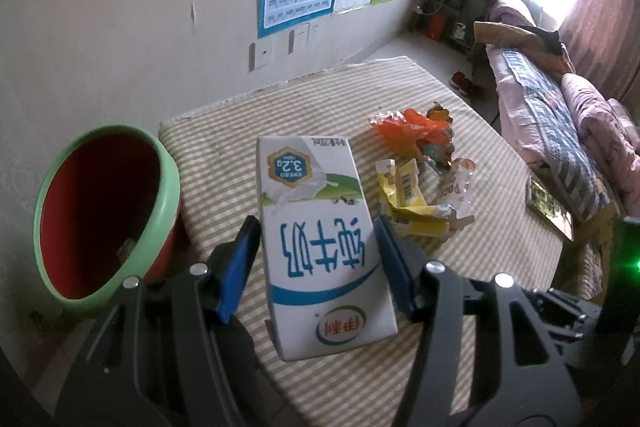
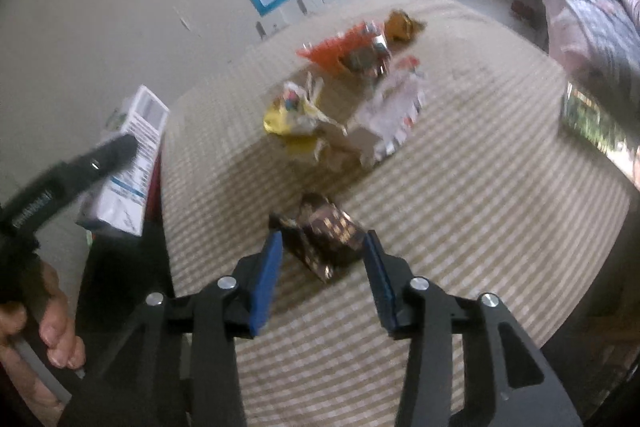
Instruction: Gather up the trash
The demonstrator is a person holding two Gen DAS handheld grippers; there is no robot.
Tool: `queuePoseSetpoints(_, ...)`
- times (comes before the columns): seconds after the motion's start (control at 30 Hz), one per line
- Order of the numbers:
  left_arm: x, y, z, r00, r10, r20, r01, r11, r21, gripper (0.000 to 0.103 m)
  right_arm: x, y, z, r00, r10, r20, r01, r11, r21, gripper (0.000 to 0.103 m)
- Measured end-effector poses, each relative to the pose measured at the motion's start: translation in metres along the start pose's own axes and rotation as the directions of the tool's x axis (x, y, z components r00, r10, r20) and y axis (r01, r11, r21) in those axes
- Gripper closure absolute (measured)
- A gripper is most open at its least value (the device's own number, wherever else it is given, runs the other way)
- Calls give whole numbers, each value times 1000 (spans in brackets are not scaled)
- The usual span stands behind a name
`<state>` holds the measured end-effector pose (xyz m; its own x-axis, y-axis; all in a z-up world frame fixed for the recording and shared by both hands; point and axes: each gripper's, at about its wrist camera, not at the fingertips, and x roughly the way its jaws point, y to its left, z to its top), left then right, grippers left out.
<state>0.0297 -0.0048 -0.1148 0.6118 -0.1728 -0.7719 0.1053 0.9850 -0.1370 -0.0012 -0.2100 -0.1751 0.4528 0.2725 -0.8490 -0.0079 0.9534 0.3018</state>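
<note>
Milk carton (image 1: 320,247), long axis running away from the camera, print inverted, clamped between the left gripper (image 1: 318,259) fingers beside the bin (image 1: 160,211). Right gripper (image 2: 322,267) fingers apart, straddling a dark wrapper (image 2: 324,235) on the striped counter (image 2: 480,187).

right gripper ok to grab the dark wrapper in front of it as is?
Probably yes. The dark wrapper lies on the striped cloth right between the right gripper's parted pads, apart from the wrapper pile; nothing blocks it. The frame is blurred, so contact is unclear.
</note>
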Motion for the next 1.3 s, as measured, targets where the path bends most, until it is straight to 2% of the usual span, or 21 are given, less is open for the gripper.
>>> queuePoseSetpoints(0.23, 5, 3, -3, 1000, -3, -21, 3, 1000, -10, 46, 15, 8, 2, 1000, 4, -20, -4, 1000, -22, 48)
queuePoseSetpoints(0.4, 6, 3, -4, 1000, -2, -26, 2, 1000, -9, 46, 37, 17, 2, 997, -26, -67, 21, 997, -74, 45)
queuePoseSetpoints(0.5, 9, 4, -4, 999, 0, -32, 0, 1000, -10, 46, 38, 22, 5, 998, -50, -49, 45, 994, -100, 58)
queuePoseSetpoints(0.53, 10, 4, -4, 999, 0, -35, 0, 1000, -11, 46, 36, 22, 5, 998, -44, -46, 39, 994, -99, 66)
queuePoseSetpoints(0.7, 12, 1, -6, 999, -1, -44, 1, 1000, -4, 46, 28, 20, 7, 1000, -14, -28, 11, 996, -91, 93)
queuePoseSetpoints(0.8, 13, 0, -5, 999, -1, -45, 1, 1000, -2, 46, 24, 22, 8, 1000, 0, -20, -2, 996, -93, 95)
queuePoseSetpoints(0.9, 14, 0, -6, 999, 0, -47, 0, 1000, -3, 46, 24, 20, 8, 999, 33, -20, -34, 996, -83, 91)
queuePoseSetpoints(0.97, 13, 0, -6, 999, -1, -48, 1, 1000, -4, 46, 25, 16, 8, 999, 46, -17, -46, 997, -63, 77)
queuePoseSetpoints(1.0, 13, 0, -6, 999, -1, -47, 1, 1000, -4, 46, 25, 13, 8, 998, 55, -13, -55, 997, -51, 60)
queuePoseSetpoints(1.03, 13, 0, -6, 999, 0, -47, 0, 1000, -3, 46, 24, 12, 8, 998, 57, -9, -57, 997, -47, 52)
queuePoseSetpoints(1.2, 17, 1, -7, 998, 1, -56, -1, 1000, -6, 46, 35, 14, 13, 999, 20, -37, -23, 995, -92, 46)
queuePoseSetpoints(1.3, 18, 1, -8, 998, 4, -59, -4, 1000, -5, 46, 49, 16, 17, 998, -31, -62, 23, 992, -122, 44)
